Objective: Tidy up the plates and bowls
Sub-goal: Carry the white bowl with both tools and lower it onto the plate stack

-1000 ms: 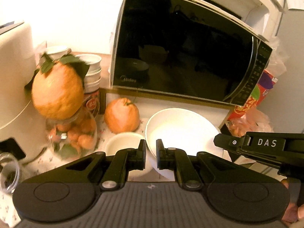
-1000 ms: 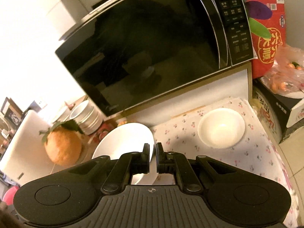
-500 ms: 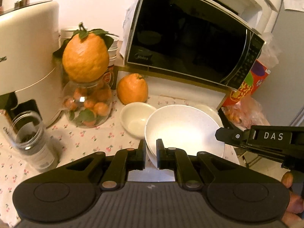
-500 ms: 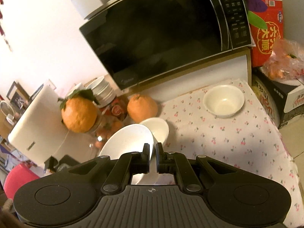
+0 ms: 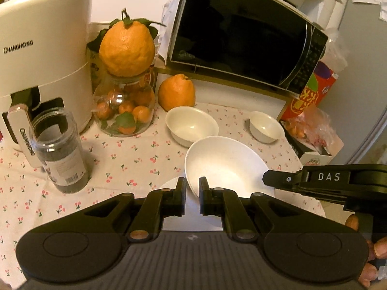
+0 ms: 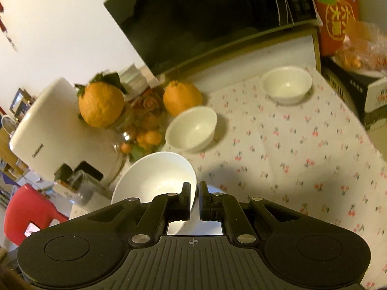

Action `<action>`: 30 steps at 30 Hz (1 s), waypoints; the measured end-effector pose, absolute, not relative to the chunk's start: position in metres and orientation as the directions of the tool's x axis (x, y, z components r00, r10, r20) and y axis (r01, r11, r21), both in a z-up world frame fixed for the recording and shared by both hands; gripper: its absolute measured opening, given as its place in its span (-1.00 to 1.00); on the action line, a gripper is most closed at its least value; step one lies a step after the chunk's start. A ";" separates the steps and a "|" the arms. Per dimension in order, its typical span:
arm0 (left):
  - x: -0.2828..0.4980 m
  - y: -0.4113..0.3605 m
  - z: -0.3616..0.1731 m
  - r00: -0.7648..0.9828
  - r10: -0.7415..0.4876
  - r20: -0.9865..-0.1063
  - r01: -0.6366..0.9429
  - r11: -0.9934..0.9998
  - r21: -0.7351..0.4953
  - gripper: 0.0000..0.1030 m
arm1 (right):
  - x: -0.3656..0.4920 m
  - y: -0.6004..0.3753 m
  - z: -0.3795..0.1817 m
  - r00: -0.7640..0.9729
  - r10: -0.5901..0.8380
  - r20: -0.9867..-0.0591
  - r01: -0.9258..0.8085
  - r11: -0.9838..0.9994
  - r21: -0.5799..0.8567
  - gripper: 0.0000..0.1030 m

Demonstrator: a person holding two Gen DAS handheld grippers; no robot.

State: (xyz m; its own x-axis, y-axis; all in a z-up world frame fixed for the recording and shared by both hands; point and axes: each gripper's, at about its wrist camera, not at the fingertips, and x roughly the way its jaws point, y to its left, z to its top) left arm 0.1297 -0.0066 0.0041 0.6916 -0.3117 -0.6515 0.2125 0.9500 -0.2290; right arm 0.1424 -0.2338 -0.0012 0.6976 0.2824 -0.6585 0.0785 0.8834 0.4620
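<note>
left gripper (image 5: 192, 199): fingers pinched on the near rim of the large white ceramic bowl (image 5: 225, 166), same as a second ago
right gripper (image 6: 194, 199): clamped on that bowl's other rim, so both held it tilted above the cherry-print tablecloth (image 5: 135, 159)
view: had pulled back from the black microwave (image 5: 241, 41)
medium white bowl (image 5: 192, 125): sat on the cloth, just past the big one
small white bowl (image 5: 264, 126): farther right, apart
loose orange citrus fruit (image 5: 176, 91): behind the medium bowl

Both wrist views look down, close, toward the microwave (image 5: 244, 41); right one slightly blurred.
</note>
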 end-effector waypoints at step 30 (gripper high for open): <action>0.129 0.002 -0.029 0.559 -0.323 -0.764 0.257 0.943 -0.211 -0.81 | 0.137 -0.219 -0.042 0.594 0.280 -0.755 0.105 0.903 0.418 -0.79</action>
State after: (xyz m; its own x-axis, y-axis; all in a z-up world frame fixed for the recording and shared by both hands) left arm 0.1289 0.0015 -0.0286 0.5587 -0.3233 -0.7638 0.2568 0.9431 -0.2114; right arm 0.1370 -0.2191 -0.0418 0.5935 0.2798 -0.7546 0.1055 0.9025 0.4176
